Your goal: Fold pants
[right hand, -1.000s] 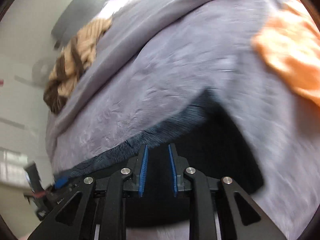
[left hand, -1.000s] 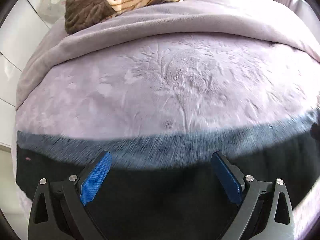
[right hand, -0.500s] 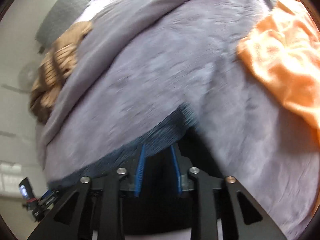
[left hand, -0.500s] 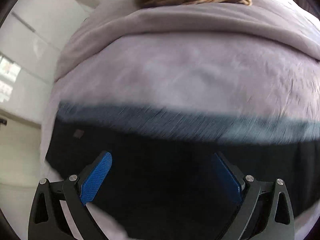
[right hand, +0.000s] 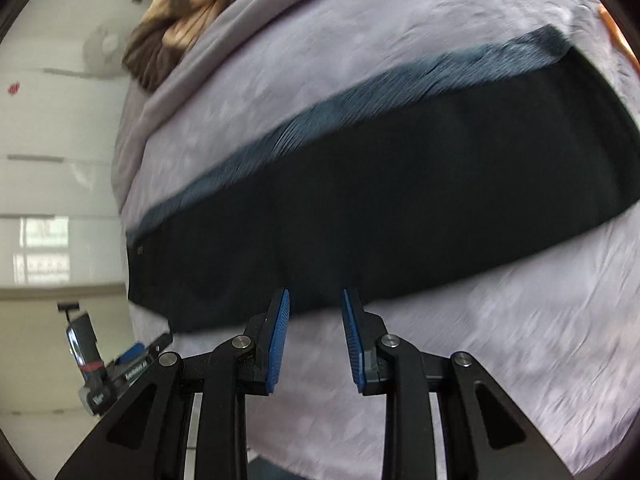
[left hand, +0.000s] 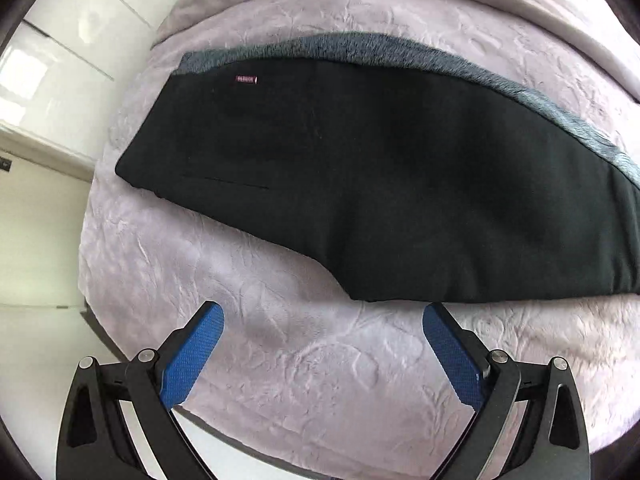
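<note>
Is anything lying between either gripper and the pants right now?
Nothing visible does. Only bare purple bedspread separates the open left gripper from the near edge of the black pants. The right gripper sits right at that edge, jaws slightly apart, holding nothing.

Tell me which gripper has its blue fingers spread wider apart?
The left gripper: its blue fingers stand far apart over the lilac blanket. The right gripper shows only a narrow gap.
</note>
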A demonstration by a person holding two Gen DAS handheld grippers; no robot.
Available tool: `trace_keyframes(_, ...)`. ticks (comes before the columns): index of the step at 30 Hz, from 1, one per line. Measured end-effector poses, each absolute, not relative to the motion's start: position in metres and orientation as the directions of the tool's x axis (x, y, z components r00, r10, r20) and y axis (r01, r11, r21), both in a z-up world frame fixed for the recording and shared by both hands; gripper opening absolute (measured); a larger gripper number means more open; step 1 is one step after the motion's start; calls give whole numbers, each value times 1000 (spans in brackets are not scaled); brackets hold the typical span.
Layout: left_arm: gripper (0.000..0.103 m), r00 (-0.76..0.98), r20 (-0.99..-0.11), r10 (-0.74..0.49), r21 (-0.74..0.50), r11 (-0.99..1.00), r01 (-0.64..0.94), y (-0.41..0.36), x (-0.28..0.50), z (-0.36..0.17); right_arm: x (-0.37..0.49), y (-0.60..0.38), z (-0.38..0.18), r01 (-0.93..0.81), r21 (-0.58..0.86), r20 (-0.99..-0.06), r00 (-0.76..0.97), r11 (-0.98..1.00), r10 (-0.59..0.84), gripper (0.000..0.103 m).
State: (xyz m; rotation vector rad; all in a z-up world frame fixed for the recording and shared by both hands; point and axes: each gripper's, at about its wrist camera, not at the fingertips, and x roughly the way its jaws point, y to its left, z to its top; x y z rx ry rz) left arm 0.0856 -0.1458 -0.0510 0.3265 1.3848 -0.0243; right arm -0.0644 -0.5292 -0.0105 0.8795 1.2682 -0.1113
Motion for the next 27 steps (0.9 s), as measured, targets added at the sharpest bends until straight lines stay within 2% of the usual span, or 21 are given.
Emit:
trace_keyframes(1,101,199,-966,165,208,954,216,-144,87,-49,-64,-516,-7,513,507,-861,329,693,387,31)
trace_keyframes(3,101,213,-966,146,195,954,229,-139,88,-41,-61,-496,-1,483,493,-869,307,723,387,48)
trace_keyframes(5,101,230,-963,139,192,955,228,-132,94,-35,-54,-478,6,444,482,-875,291,755,387,53)
trace_keyframes(12,101,267,-960,90,147,969,200,-84,124,-26,17,-411,41,231,429,-890,271,873,366,53)
trace_keyframes(19,101,268,-962,50,101,978,180,-46,152,-27,124,-334,62,-14,355,-903,252,935,347,53)
trace_keyframes(27,101,285,-959,11,31,997,66,12,198,-30,240,-243,58,-185,452,-853,194,872,484,53)
